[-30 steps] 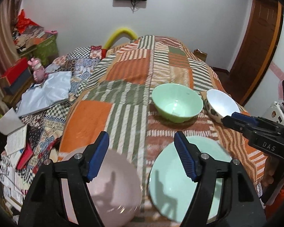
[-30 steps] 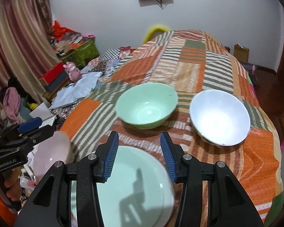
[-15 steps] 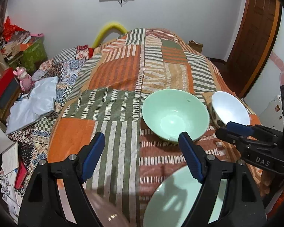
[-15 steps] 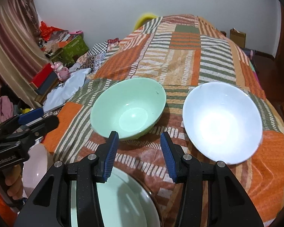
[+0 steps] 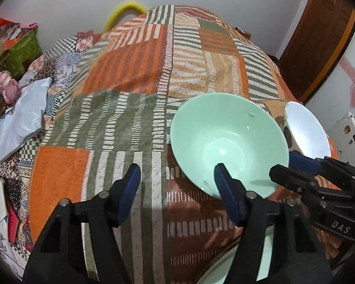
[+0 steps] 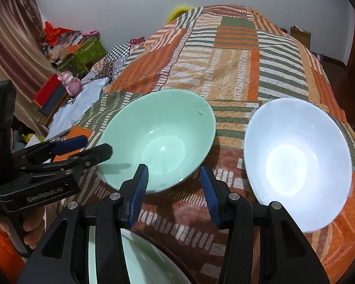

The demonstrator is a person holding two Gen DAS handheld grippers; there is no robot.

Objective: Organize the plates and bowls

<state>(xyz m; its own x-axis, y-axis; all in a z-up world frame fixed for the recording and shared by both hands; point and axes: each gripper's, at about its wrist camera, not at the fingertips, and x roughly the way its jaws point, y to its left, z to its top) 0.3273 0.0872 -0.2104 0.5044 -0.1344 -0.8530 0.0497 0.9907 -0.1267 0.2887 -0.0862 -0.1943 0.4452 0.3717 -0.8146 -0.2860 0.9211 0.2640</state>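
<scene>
A mint green bowl point(image 5: 227, 142) point(image 6: 158, 137) stands on the patchwork blanket, with a white bowl point(image 5: 305, 130) point(image 6: 295, 161) just to its right. My left gripper point(image 5: 177, 175) hangs over the green bowl's near left rim. Its jaws are closing, one finger over the bowl's inside and one outside, and neither pad presses on it. My right gripper point(image 6: 173, 177) is open at the same bowl's near rim, its left finger overlapping the edge. A green plate point(image 6: 139, 260) point(image 5: 267, 255) lies under both grippers at the bottom of the views.
The bedspread point(image 5: 139, 54) stretches far back toward a wall. Left of the bed are a light blue cloth point(image 5: 19, 116), a pink toy point(image 6: 71, 85) and a green box point(image 6: 87, 52). A brown door point(image 5: 319, 35) stands at the right.
Both grippers moved forward and down toward the green bowl, which now looks much larger. The pink plate dropped out of the left view. The left jaws widened, then narrowed.
</scene>
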